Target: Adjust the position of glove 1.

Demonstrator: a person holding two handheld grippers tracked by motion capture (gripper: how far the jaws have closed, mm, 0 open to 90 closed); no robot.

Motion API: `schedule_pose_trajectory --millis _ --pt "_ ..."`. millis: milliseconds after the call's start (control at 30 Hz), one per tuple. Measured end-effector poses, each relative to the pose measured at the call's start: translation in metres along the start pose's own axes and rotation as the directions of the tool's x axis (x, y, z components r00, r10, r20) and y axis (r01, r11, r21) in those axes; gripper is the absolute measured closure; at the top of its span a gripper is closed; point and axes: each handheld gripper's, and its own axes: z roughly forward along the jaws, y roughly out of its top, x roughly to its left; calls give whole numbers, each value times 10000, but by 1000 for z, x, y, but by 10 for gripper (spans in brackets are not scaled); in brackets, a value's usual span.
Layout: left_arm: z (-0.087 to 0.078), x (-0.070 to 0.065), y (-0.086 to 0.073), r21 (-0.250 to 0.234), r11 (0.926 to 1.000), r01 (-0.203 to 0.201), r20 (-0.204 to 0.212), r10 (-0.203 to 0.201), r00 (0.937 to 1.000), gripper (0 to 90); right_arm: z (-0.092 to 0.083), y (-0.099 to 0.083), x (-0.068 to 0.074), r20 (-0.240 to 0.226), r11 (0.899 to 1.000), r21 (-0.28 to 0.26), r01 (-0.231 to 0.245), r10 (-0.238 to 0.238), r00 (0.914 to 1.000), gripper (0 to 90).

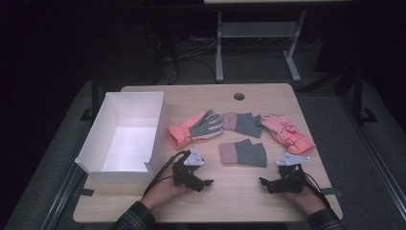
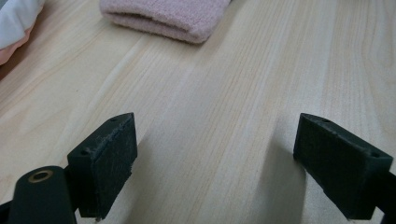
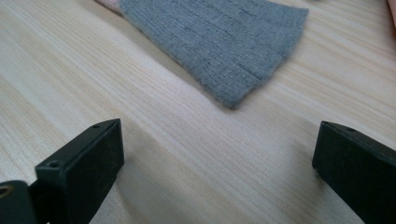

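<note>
A pale wooden table [image 1: 249, 191] stands in a dim room, with dark floor and a metal desk frame [image 1: 220, 43] behind it. The nearest thing to both tools, and the likely object of the work, is a fingerless knit glove [image 1: 243, 153], grey with a pink cuff, lying flat near the middle of the table's near half; the left gripper view shows its pink cuff [image 2: 163, 18] and the right gripper view its grey body [image 3: 219, 42]. The left gripper [image 1: 205, 182] rests low over the wood just left of the glove, its jaws spread wide with nothing between them, and the right gripper [image 1: 264, 182] sits to the glove's right, likewise released and empty; each is held in a hand [image 1: 163, 191] entering from the near edge. Farther back lie a matching grey and pink glove [image 1: 243, 123], a pink and grey padded glove [image 1: 196, 128] to its left, and a pink padded glove [image 1: 287, 132] to its right. An open white box [image 1: 158, 120] stands at the table's left side, well apart from the near glove, and appears to be the destination. To do the step well, one gripper should probably come in low and level at the glove's edge, so that one jaw slides under the cloth and both layers are pinched together; a shallow bite on the top layer alone risks the glove unfolding or slipping during the carry to the box.
</note>
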Motion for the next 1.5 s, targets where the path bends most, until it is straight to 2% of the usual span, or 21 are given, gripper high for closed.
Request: schedule_pose_trajectory --millis 200,333,400,500,667,733,767,800,900,967,1233,1500 --pt "-2 -1 -2 -20 10000 44 -41 -44 10000 126 -1 0 0 -62 10000 45 25 -25 10000 15" --pt "-4 -2 -4 6 9999 120 -156 -120 9998 126 -3 3 -1 -109 9988 467 129 -124 9999 39" --pt "-4 -2 -4 10 9999 123 -157 -123 9998 126 -6 6 -1 -188 9977 680 60 -47 9998 122" --pt "-5 -2 -4 34 9999 106 -141 -105 9998 126 -11 11 -1 -342 9977 659 -173 196 9992 185" --pt "-5 -2 -4 48 10000 59 -124 -58 9999 126 -15 18 -2 -596 9978 375 -554 576 9966 306" --pt "-5 -2 -4 64 10000 31 -126 -30 9999 126 -16 21 -3 -685 9980 245 -588 603 9958 402" --pt "-5 -2 -4 64 10000 31 -126 -30 9999 126 -16 21 -3 -685 9980 245 -588 603 9958 402" --pt "-5 -2 -4 49 10000 -4 -137 4 9999 126 -16 26 -4 -763 9969 146 -776 785 9940 476" --pt "-5 -2 -4 -11 10000 5 -160 -5 9999 126 -14 33 -4 -881 9971 -4 -766 763 9932 541" --pt "-4 -2 -4 -52 9999 120 -133 -121 9998 126 -12 36 -4 -933 9963 -44 -858 850 9920 548" --pt "-5 -2 -4 23 10000 45 -143 -44 9999 126 6 60 1 -942 9970 -319 -701 668 9933 608" --pt "-5 -2 -4 37 10000 20 -159 -20 9999 126 26 77 4 -1138 9951 -343 -931 887 9895 624"
